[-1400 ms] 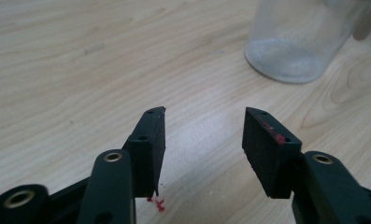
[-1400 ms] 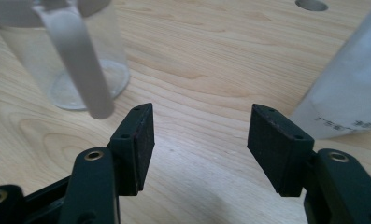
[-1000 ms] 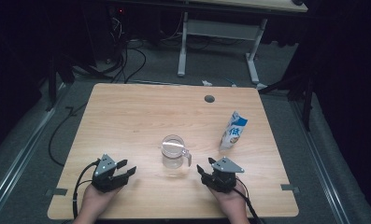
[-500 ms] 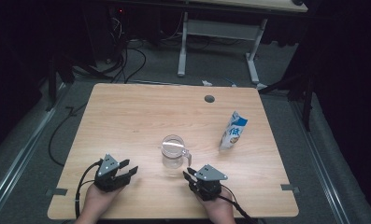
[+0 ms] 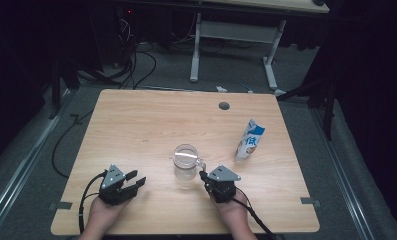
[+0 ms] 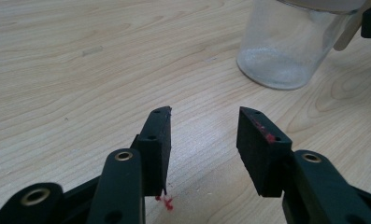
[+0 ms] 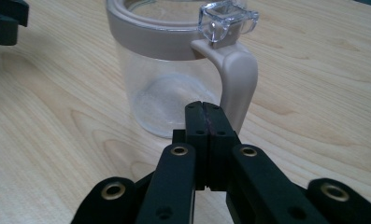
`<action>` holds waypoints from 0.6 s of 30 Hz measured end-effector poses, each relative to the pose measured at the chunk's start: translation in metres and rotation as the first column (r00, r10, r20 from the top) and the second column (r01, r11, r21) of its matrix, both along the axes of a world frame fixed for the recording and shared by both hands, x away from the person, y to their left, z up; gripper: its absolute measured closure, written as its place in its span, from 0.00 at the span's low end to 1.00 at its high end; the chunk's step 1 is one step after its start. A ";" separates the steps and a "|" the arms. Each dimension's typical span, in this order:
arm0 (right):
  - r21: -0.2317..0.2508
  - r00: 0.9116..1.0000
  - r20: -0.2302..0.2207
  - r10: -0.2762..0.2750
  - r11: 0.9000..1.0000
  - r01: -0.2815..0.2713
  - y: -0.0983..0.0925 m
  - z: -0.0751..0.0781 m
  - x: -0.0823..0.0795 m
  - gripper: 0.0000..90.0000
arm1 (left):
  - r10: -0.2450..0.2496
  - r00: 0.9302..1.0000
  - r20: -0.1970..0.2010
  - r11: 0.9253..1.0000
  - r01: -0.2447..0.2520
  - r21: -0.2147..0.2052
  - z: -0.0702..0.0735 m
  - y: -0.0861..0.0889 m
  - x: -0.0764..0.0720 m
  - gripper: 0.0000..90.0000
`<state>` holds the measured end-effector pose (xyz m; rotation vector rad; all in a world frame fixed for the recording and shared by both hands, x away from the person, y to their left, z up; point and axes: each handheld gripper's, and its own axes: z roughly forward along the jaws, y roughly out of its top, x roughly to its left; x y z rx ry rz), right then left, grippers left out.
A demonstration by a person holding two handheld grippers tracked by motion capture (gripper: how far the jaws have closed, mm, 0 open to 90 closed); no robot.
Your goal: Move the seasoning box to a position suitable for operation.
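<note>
A clear jug [image 5: 186, 161] with a beige rim and handle stands upright on the wooden table [image 5: 151, 125], near its front middle. My right gripper [image 5: 203, 176] lies just right of the jug, shut with nothing between its jaws. In the right gripper view its closed tips [image 7: 205, 109] sit low in front of the jug's handle [image 7: 239, 79], apart from it. My left gripper [image 5: 133, 181] rests on the table left of the jug. It is open; its jaws have just been closing with nothing between them [image 6: 204, 126]. The jug [image 6: 286, 46] stands beyond them.
A blue and white milk carton [image 5: 249, 140] stands upright to the right, behind the jug. A round cable hole [image 5: 224, 106] sits near the table's far edge. Cables trail on the floor at the left. Another table's legs [image 5: 196, 50] stand behind.
My right gripper has shut and slid left, up to the jug's handle. The left gripper's jaws have narrowed a little; that hand stayed put.
</note>
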<state>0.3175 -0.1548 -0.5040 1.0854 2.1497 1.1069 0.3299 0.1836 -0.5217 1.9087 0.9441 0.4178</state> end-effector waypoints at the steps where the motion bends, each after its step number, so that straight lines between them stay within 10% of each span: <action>1: 0.000 1.000 0.003 -0.001 1.000 0.001 -0.001 0.000 0.001 1.00 | 0.000 1.000 0.000 1.000 0.000 -0.001 0.000 0.000 0.000 0.62; 18: -0.017 0.998 0.003 -0.067 0.998 0.067 -0.019 0.000 0.029 1.00 | 0.000 1.000 -0.003 1.000 0.000 -0.009 0.000 0.000 0.000 0.64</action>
